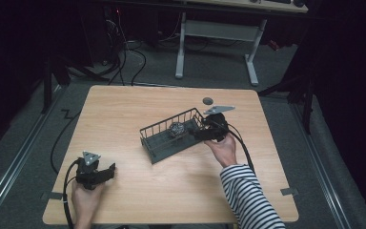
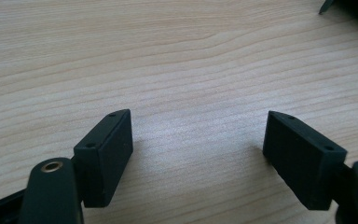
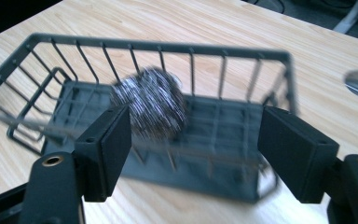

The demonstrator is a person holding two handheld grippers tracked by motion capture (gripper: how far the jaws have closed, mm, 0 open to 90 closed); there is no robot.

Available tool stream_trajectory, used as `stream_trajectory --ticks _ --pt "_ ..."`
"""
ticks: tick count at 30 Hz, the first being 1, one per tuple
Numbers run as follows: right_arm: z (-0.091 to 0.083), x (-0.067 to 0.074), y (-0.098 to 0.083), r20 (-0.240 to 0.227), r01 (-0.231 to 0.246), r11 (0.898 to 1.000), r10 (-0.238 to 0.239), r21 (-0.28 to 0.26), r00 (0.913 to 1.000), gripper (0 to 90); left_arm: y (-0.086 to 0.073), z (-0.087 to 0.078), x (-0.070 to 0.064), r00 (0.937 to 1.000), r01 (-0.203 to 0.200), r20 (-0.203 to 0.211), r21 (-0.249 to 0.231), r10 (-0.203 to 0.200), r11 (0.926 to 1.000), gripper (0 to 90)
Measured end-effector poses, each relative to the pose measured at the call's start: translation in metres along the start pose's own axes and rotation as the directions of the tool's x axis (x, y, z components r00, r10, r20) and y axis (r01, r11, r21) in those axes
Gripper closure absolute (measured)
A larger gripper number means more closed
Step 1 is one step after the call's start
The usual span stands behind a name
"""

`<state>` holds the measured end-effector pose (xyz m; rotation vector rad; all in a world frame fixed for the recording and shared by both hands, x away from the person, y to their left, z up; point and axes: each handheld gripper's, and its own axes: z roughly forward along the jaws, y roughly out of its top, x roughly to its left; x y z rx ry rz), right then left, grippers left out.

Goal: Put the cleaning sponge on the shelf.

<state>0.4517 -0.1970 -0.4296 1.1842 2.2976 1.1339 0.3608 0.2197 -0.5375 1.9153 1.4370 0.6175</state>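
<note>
A dark wire basket (image 1: 158, 138) sits near the middle of the wooden table, angled. Inside it lies a steel-wool scrubber ball (image 1: 176, 129), seen close in the right gripper view as a shiny ball (image 3: 151, 103) behind the basket's near rim (image 3: 168, 46). My right gripper (image 1: 201, 133) is at the basket's right end, jaws open, the ball beyond them and not touched (image 3: 193, 140). My left gripper (image 1: 108, 172) rests low over bare wood at the front left, open with nothing between its fingers (image 2: 198, 149).
A round grey cable hole (image 1: 208, 100) lies behind the basket near the table's far edge. Cables trail from both grippers off the front. Another desk's legs (image 1: 180, 47) and floor cables stand beyond the table.
</note>
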Motion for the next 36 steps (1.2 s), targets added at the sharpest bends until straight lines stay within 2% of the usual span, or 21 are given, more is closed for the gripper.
stream_trajectory --ticks 2,3,4,5,8,9,11,14,15,17,19,21,23,24,26,27,28,29,32,33,36 --pt "-0.012 -0.005 -0.012 0.005 -0.022 0.999 0.022 -0.026 0.9998 29.5 0.0 0.0 0.0 1.0 0.0 0.0 0.0 0.0 1.0 24.7" --pt "-0.022 -0.01 -0.024 0.019 -0.038 0.998 0.039 -0.043 0.9991 30.8 0.0 0.0 0.0 1.0 0.0 0.0 0.0 0.0 1.0 24.7" --pt "-0.022 -0.01 -0.024 0.019 -0.038 0.998 0.039 -0.043 0.9991 30.8 0.0 0.0 0.0 1.0 0.0 0.0 0.0 0.0 1.0 24.7" --pt "-0.032 -0.016 -0.038 0.036 -0.05 0.997 0.052 -0.051 0.998 31.8 0.0 0.0 0.0 1.0 0.0 0.0 0.0 0.0 1.0 24.7" --pt "-0.039 -0.02 -0.048 0.047 -0.055 0.997 0.057 -0.053 0.9972 32.3 0.0 0.0 0.0 1.0 0.0 0.0 0.0 0.0 1.0 24.7" --pt "-0.046 -0.022 -0.058 0.062 -0.065 0.996 0.069 -0.059 0.9957 33.5 0.0 0.0 0.0 1.0 0.0 0.0 0.0 0.0 1.0 24.7" --pt "-0.051 -0.025 -0.067 0.07 -0.073 0.996 0.076 -0.052 0.9946 33.3 0.0 0.0 0.0 1.0 0.0 0.0 0.0 0.0 1.0 24.7" --pt "-0.055 -0.025 -0.075 0.077 -0.073 0.995 0.077 -0.063 0.994 34.4 0.0 0.0 0.0 1.0 0.001 0.0 0.0 -0.001 1.0 24.8" --pt "-0.057 -0.026 -0.084 0.081 -0.087 0.994 0.092 -0.063 0.9925 34.8 0.0 0.0 0.0 1.0 0.001 0.0 0.0 -0.001 1.0 24.8" --pt "-0.057 -0.026 -0.087 0.081 -0.093 0.994 0.097 -0.058 0.9919 34.6 0.0 0.0 0.0 1.0 0.0 0.0 0.0 0.0 1.0 24.8" --pt "-0.053 -0.028 -0.105 0.087 -0.112 0.993 0.116 -0.043 0.9895 35.0 0.0 0.0 0.0 1.0 0.001 0.0 0.0 -0.001 1.0 24.8" --pt "-0.052 -0.029 -0.112 0.087 -0.12 0.992 0.123 -0.037 0.9886 35.0 0.0 0.0 0.0 1.0 0.001 0.0 0.0 -0.001 1.0 24.8" --pt "-0.044 -0.031 -0.132 0.111 -0.146 0.989 0.146 -0.004 0.9831 35.1 0.0 0.0 0.0 1.0 0.0 0.0 0.0 0.0 1.0 24.8" --pt "-0.044 -0.031 -0.132 0.111 -0.146 0.989 0.146 -0.004 0.9831 35.1 0.0 0.0 0.0 1.0 0.0 0.0 0.0 0.0 1.0 24.8" --pt "-0.039 -0.034 -0.146 0.131 -0.165 0.986 0.162 0.015 0.9781 34.9 0.0 0.0 0.0 1.0 0.0 0.0 0.0 0.0 1.0 24.8" --pt "-0.035 -0.033 -0.152 0.167 -0.146 0.989 0.138 0.035 0.9762 34.9 0.0 0.0 0.0 1.0 0.0 0.0 0.0 0.0 1.0 24.7" --pt "-0.035 -0.033 -0.152 0.167 -0.146 0.989 0.138 0.035 0.9762 34.9 0.0 0.0 0.0 1.0 0.0 0.0 0.0 0.0 1.0 24.7" --pt "-0.034 -0.031 -0.156 0.195 -0.12 0.992 0.111 0.036 0.9746 35.4 0.0 0.0 0.0 1.0 0.0 -0.001 0.001 0.0 1.0 24.8" --pt "-0.033 -0.029 -0.156 0.205 -0.11 0.993 0.1 0.042 0.9736 35.3 0.0 0.0 0.0 1.0 0.0 -0.001 0.0 0.0 1.0 24.8" --pt "-0.031 -0.025 -0.155 0.234 -0.082 0.995 0.068 0.053 0.9698 34.9 0.0 0.0 0.0 1.0 0.0 0.0 0.0 0.0 1.0 24.8" --pt "-0.032 -0.026 -0.155 0.229 -0.085 0.995 0.071 0.053 0.9708 34.7 0.0 0.0 0.0 1.0 -0.001 0.001 0.0 0.001 1.0 24.8"
